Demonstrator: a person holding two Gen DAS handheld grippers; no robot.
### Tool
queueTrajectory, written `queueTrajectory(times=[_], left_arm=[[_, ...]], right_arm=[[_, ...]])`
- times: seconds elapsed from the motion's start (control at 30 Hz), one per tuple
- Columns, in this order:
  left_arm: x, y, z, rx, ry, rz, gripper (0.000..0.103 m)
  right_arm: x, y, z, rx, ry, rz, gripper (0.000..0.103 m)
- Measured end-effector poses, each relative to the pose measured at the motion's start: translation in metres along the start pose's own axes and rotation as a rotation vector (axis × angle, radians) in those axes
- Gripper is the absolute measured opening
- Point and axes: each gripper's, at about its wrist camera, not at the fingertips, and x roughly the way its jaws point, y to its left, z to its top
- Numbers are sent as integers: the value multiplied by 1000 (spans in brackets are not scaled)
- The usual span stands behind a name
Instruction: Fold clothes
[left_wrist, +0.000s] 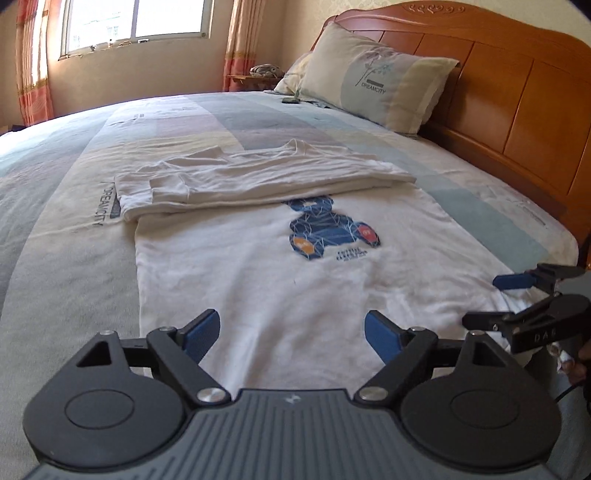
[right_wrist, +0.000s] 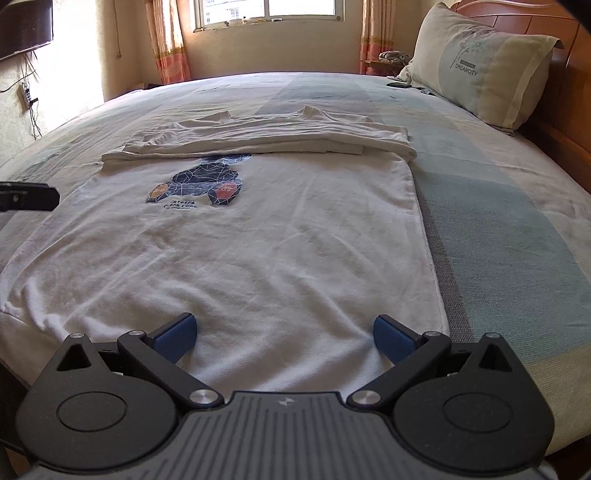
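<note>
Shirt (left_wrist: 266, 280) lies flat mid-bed (left_wrist: 66, 236), far part folded over itself. Left hand-held gripper (left_wrist: 291, 334) and right hand-held gripper (right_wrist: 284, 332) both spread apart, empty, above near hem. Pillow (left_wrist: 373, 79), headboard (left_wrist: 517, 96) far right.

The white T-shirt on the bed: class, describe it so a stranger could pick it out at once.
Start at the wooden headboard and the pillow leaning on it. On the bedspread lies the white T-shirt, its top folded down. Only it bears a blue bear print.
</note>
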Motion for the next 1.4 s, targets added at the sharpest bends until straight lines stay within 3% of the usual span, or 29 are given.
queueTrajectory(times=[0.2,0.47,0.83,1.07,1.3,1.4], left_arm=[[-17,-3,-37,-43,13,32,87],[-28,-18,-32,32,-12,38,88],[-23,-29,-37,-84,50,73,88],[-18,-61,-20,81,-10,79,89],[6,-65,-30,42,29,60,89],[0,-60,-37,13,21,42,95]], right_arm=[[0,1,0,-2,6,-4,103],[-1,1,0,0,8,-8,103],[-1,1,-1,1,8,-5,103],[-1,1,-1,1,5,-5,103],[-1,1,-1,-3,4,-1,103],[-2,0,-3,-8,0,4,103]])
